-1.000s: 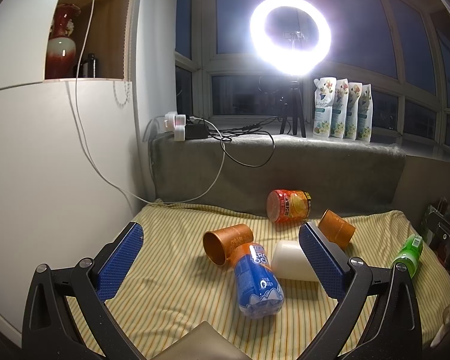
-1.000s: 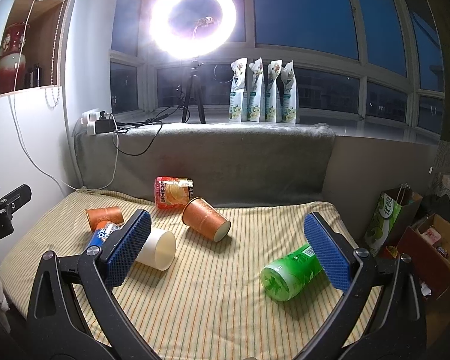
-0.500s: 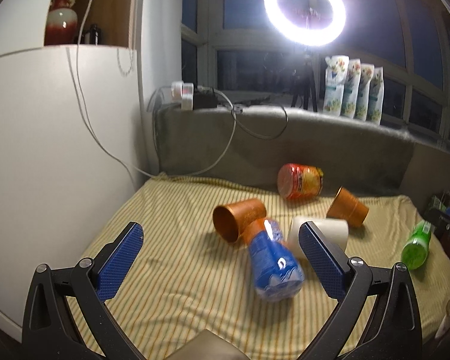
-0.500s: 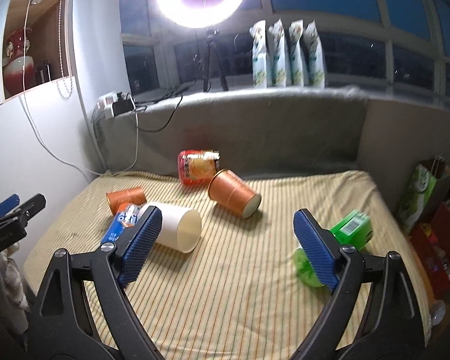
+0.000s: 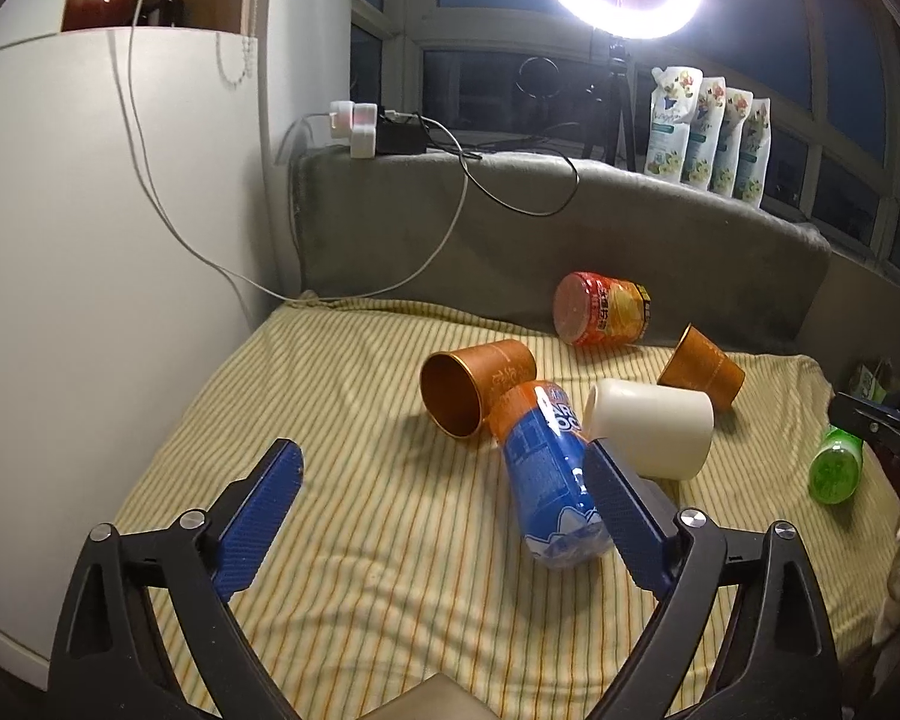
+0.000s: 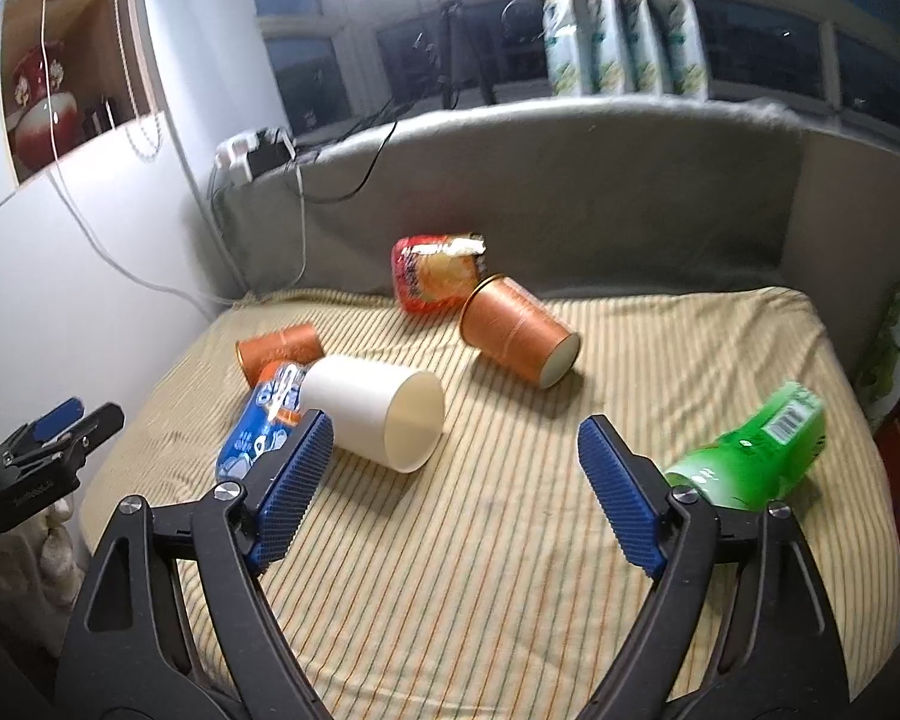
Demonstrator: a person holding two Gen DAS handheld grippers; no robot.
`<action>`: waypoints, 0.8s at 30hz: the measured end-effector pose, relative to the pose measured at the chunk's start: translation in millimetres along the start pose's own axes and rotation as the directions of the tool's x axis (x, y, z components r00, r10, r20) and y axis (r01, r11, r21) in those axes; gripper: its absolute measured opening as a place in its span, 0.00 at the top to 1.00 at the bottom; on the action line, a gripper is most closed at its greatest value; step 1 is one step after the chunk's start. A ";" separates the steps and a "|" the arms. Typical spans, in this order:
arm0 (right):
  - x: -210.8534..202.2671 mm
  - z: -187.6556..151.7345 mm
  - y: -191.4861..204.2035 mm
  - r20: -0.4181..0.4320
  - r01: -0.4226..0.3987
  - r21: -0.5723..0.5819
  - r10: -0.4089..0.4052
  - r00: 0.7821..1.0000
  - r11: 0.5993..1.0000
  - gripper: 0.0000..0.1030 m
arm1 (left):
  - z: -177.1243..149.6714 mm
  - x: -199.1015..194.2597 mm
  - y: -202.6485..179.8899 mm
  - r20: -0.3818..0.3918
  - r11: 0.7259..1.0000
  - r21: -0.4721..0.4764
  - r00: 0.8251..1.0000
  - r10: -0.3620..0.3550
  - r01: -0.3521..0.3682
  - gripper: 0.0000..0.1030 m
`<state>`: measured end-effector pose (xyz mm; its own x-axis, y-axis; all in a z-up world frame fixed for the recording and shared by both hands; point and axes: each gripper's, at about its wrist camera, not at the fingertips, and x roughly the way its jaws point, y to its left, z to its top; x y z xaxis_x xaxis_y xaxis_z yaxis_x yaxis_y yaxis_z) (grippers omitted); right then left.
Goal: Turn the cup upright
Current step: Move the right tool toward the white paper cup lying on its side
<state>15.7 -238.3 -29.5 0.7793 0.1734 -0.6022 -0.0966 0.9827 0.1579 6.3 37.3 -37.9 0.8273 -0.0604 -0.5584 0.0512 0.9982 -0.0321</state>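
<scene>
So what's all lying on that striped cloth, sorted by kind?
Orange cups: 2
White cup: 1
Snack canisters: 2, blue and red
Green bottle: 1
Total: 6, all on their sides.

Around the white cup (image 6: 371, 410), bare striped cloth (image 6: 480, 540) lies open on its mouth side. The blue can (image 6: 261, 420) presses against its closed end, with a copper cup (image 6: 279, 351) behind; another orange cup (image 6: 517, 339) lies beyond, apart.
</scene>
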 end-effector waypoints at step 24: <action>141.0 45.4 85.4 -0.502 -0.338 -0.597 -0.010 0.865 0.727 0.16 | -4.7 16.1 1.3 -0.140 0.990 0.039 0.982 -0.126 0.133 0.23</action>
<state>145.5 -132.9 -65.4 0.3637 0.1726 -0.9154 -0.7036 0.6949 -0.1486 17.0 37.7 -50.8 0.7280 -0.1849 -0.6602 0.1823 0.9805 -0.0735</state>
